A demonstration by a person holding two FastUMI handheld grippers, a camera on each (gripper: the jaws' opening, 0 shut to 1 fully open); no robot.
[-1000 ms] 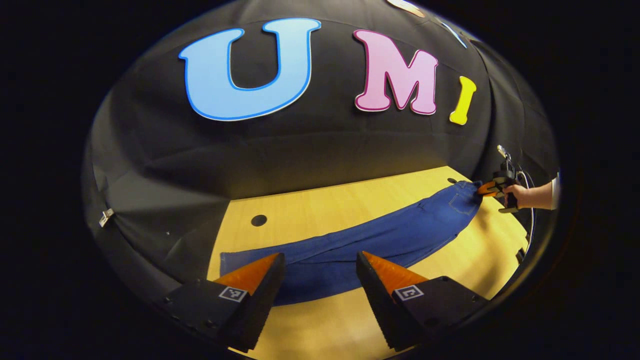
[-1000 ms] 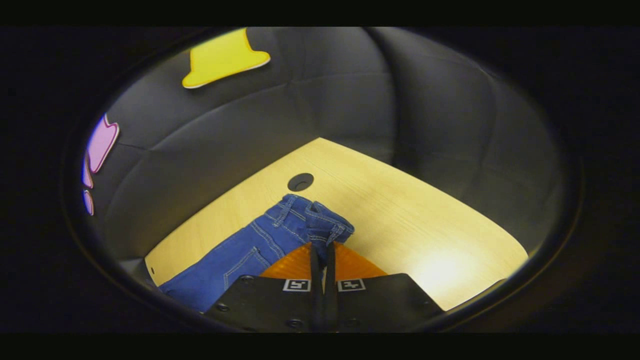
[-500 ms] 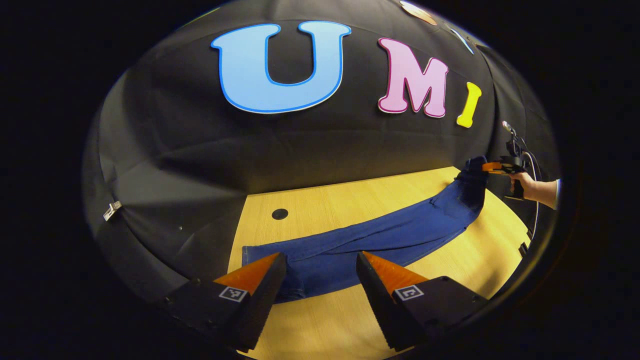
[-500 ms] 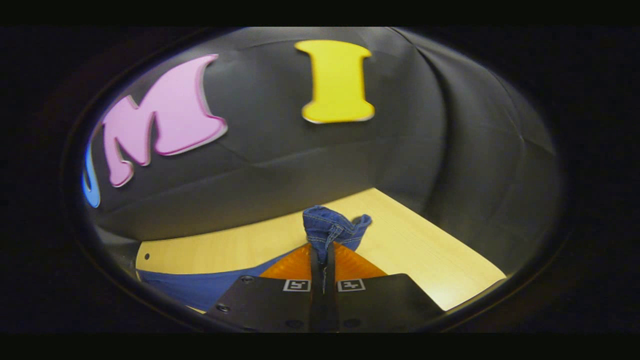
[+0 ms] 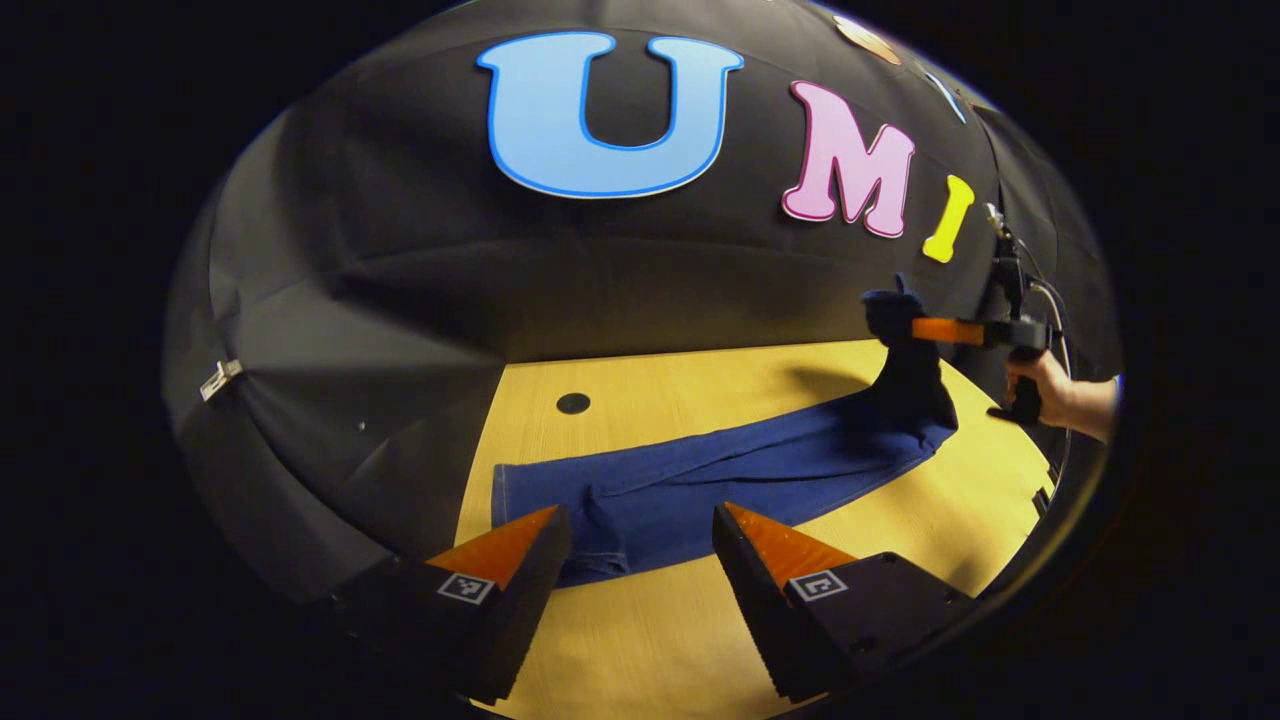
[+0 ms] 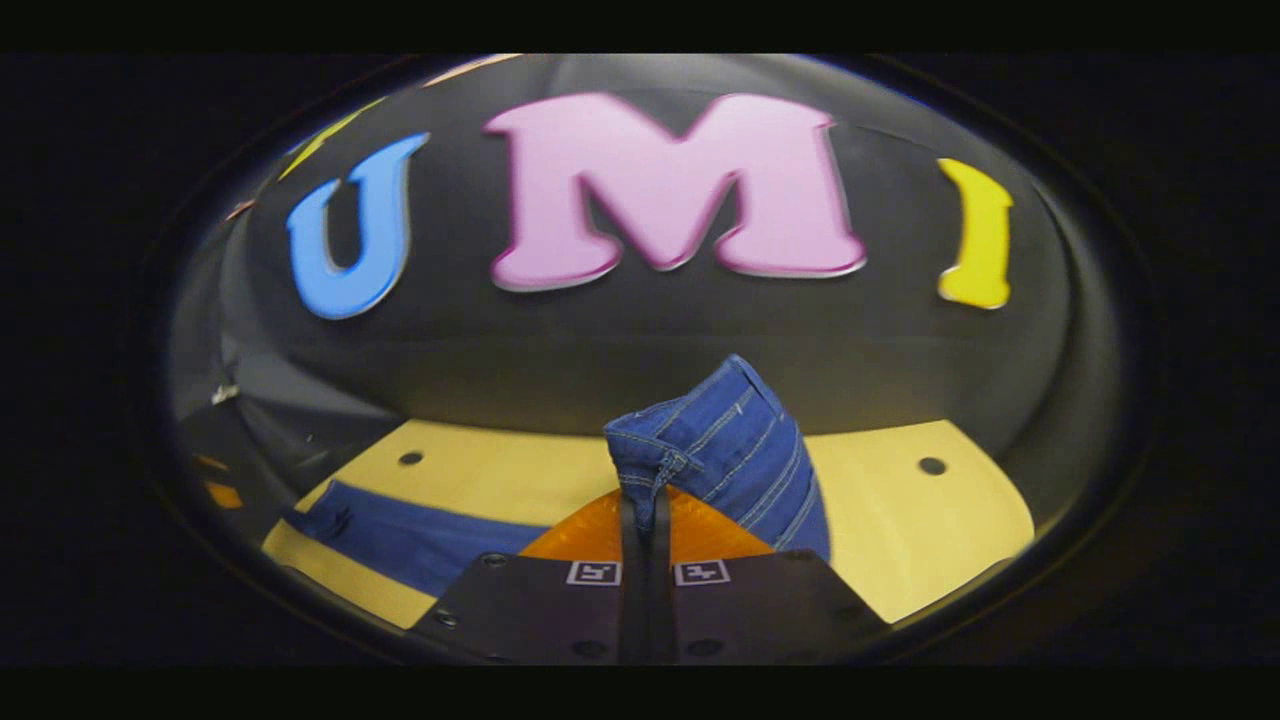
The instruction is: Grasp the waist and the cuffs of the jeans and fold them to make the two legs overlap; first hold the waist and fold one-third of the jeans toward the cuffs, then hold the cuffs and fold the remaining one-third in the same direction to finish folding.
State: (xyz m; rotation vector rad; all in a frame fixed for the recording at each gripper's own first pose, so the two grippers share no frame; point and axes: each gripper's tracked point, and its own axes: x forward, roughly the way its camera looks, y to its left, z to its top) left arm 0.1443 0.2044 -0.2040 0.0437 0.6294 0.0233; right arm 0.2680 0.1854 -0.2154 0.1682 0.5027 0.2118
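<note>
Waist (image 6: 715, 440) of the jeans (image 5: 720, 480) now lifted higher off the wooden table (image 5: 690, 640), pinched in the right gripper (image 6: 640, 510) with fingers closed, left gripper (image 5: 640, 530) wide apart, empty, poised above the flat cuffs (image 5: 540, 500).

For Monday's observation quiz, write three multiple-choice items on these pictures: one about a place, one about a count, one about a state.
1. Where do the jeans lie?
A. on a wooden table
B. in a basket
C. on a chair

2. How many fingers does the left gripper have?
A. two
B. three
C. four

3. How is the right gripper?
A. open above the table
B. shut on the jeans' waist
C. lying down

Key: 1 A, blue denim stretches across the tabletop. 2 A, two fingers flank the cuffs. 3 B, both fingers pinch the lifted waist.
</note>
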